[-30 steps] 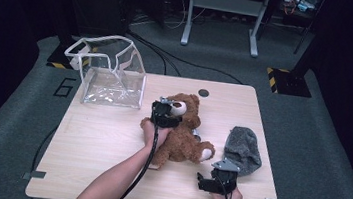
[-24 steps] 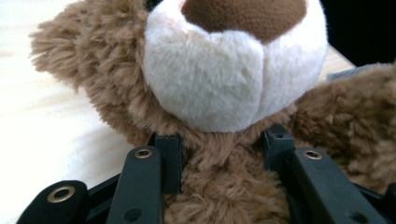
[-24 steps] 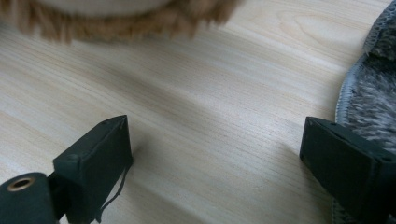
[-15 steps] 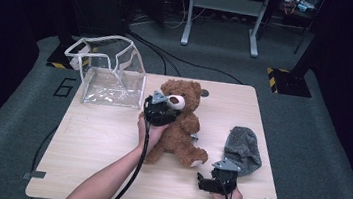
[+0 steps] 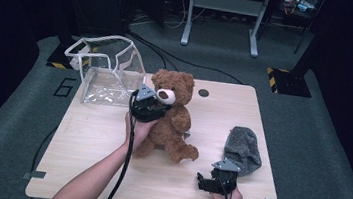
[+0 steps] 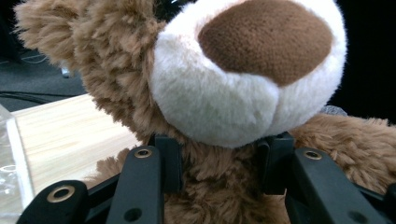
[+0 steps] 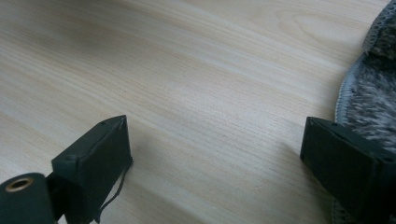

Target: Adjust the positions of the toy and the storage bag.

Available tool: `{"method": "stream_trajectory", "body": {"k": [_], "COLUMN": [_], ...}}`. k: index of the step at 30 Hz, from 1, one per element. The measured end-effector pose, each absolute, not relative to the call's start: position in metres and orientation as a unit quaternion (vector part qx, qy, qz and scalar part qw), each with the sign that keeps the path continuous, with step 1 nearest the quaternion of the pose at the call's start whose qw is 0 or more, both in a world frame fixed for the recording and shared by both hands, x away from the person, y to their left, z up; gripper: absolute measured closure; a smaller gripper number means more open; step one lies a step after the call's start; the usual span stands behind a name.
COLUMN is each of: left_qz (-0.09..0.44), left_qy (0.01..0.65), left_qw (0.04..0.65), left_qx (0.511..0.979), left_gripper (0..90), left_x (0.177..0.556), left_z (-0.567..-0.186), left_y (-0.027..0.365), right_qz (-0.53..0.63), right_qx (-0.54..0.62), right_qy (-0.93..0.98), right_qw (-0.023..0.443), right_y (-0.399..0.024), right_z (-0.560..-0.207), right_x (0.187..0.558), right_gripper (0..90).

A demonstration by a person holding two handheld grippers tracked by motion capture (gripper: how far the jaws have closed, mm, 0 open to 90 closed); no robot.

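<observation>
A brown teddy bear (image 5: pixel 172 116) with a cream muzzle sits upright near the middle of the wooden table (image 5: pixel 94 140). My left gripper (image 5: pixel 156 108) is shut on the bear's neck, just under the muzzle. In the left gripper view the two black jaws press into the neck fur of the bear (image 6: pixel 219 84) from both sides. My right gripper (image 5: pixel 204 182) rests low at the table's front right, jaws wide apart and empty, beside a grey knitted hat (image 5: pixel 242 150). The hat's edge (image 7: pixel 373 79) lies by my right jaw in the right gripper view.
A clear plastic bag (image 5: pixel 110 69) with white trim stands open at the table's back left. A small dark round hole (image 5: pixel 203 92) sits near the far edge. Dark floor, cables and a metal stand surround the table.
My left gripper has risen and shifted toward the clear bag, pulling the bear from lying to upright. The right gripper has not moved.
</observation>
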State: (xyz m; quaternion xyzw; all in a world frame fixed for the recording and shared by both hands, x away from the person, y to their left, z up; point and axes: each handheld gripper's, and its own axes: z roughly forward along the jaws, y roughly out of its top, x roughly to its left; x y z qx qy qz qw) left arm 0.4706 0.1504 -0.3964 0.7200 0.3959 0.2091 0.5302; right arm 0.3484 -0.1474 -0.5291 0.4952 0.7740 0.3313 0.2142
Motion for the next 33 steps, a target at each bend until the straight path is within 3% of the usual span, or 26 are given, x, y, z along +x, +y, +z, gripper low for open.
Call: {"method": "stream_trajectory", "body": {"k": [15, 33], "left_qz": [0.219, 0.243], "left_qy": [0.395, 0.423], "left_qw": [0.524, 0.511], "left_qx": [0.722, 0.708], "left_gripper": [60.5, 60.5], "left_x": [0.452, 0.418], "left_z": [-0.379, -0.378], "left_y": [0.19, 0.265], "right_qz": [0.332, 0.331], "right_qx": [0.495, 0.497], "right_qy": [0.774, 0.773], "right_qw": [0.214, 0.214], "right_y": [-0.148, -0.147], "right_z": [-0.529, -0.529], "right_x": [0.349, 0.348], "right_gripper": [7.7, 7.7]}}
